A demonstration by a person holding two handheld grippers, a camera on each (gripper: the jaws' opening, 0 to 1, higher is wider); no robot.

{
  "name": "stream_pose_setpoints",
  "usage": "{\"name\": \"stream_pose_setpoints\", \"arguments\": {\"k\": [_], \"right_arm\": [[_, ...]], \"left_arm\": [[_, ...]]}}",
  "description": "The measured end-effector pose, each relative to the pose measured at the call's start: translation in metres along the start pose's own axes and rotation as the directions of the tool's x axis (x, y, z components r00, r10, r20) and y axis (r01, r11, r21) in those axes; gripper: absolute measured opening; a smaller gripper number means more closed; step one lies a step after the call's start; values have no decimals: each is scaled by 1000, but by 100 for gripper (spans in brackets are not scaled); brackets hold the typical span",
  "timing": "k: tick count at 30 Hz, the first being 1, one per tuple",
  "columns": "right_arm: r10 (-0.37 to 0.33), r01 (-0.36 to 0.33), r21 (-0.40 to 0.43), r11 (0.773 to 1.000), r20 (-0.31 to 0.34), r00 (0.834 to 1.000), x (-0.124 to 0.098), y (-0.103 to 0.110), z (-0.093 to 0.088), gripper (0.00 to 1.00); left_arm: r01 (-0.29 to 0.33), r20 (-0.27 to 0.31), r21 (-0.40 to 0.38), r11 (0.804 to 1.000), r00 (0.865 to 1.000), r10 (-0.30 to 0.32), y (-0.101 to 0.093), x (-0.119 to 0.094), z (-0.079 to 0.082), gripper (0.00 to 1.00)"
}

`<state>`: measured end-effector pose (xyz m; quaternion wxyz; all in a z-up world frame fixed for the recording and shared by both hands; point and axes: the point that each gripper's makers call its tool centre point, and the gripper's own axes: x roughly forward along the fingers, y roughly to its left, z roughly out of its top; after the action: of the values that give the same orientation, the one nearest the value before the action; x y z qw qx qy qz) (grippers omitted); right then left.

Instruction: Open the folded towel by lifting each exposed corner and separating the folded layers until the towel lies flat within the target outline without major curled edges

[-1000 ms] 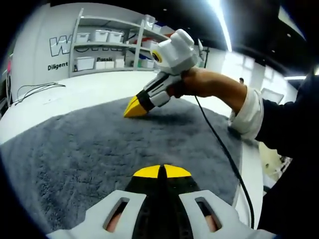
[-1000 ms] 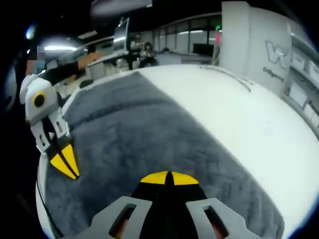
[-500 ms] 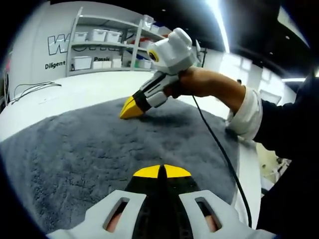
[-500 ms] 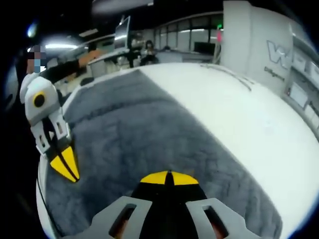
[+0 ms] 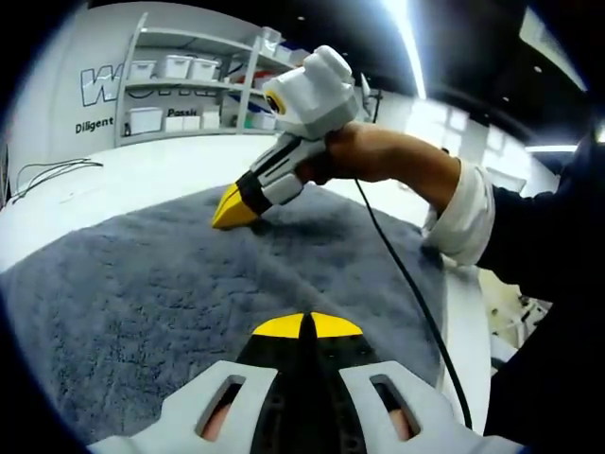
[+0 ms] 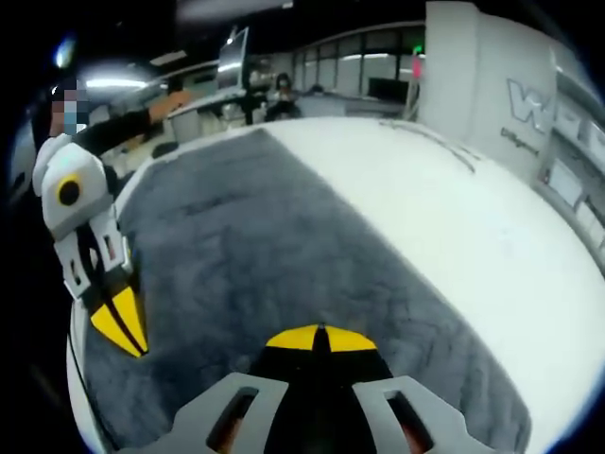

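A dark grey towel (image 5: 142,284) lies spread over a white table (image 5: 142,165). In the left gripper view my left gripper (image 5: 307,324) hovers low over the towel's near part, jaws shut on nothing. A hand holds my right gripper (image 5: 232,208), which comes in from the right with its shut yellow tips touching the towel close to its far edge. In the right gripper view the towel (image 6: 255,236) runs away from my right gripper (image 6: 323,338), and the left gripper (image 6: 121,322) points down at the towel's left side.
Bare white table (image 6: 454,218) lies to the right of the towel. Shelves with white bins (image 5: 180,71) stand behind the table, and a thin cable (image 5: 57,170) lies on it. A black cord (image 5: 406,284) trails from the right gripper across the towel. A person sits at far desks (image 6: 282,95).
The right gripper's tips have slid a little to the left along the towel. Seen from the right gripper, the left gripper has sunk slightly lower. Both stay shut.
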<state>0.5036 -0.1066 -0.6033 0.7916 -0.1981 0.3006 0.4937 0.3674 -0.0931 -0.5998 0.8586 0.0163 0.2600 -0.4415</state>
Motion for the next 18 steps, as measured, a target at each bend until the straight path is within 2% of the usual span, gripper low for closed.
{"name": "stream_pose_setpoints", "arguments": {"k": [4,6,7,11,18], "right_arm": [[-11,12,-12,1000,33,999,-1,-1,3,0],[-6,4,22,1000,97,995,-4,0,12,0],[-10,6,29,1000,106,994,-6,-1,14,0],[-23,21,21,1000,119,993,-11,4,17,0],[31,-30,-4,1000,117,993,-2,25,19,0]], "left_arm": [[-3,11,-4,1000,1000,3,0,-3,2,1],[-23,31,-7,1000,999,23,4,-5,6,1],[-34,36,-7,999,999,34,7,-5,7,1],[-93,46,-13,996,995,94,27,-15,10,1],[-193,41,-24,981,980,194,60,-34,4,1]]}}
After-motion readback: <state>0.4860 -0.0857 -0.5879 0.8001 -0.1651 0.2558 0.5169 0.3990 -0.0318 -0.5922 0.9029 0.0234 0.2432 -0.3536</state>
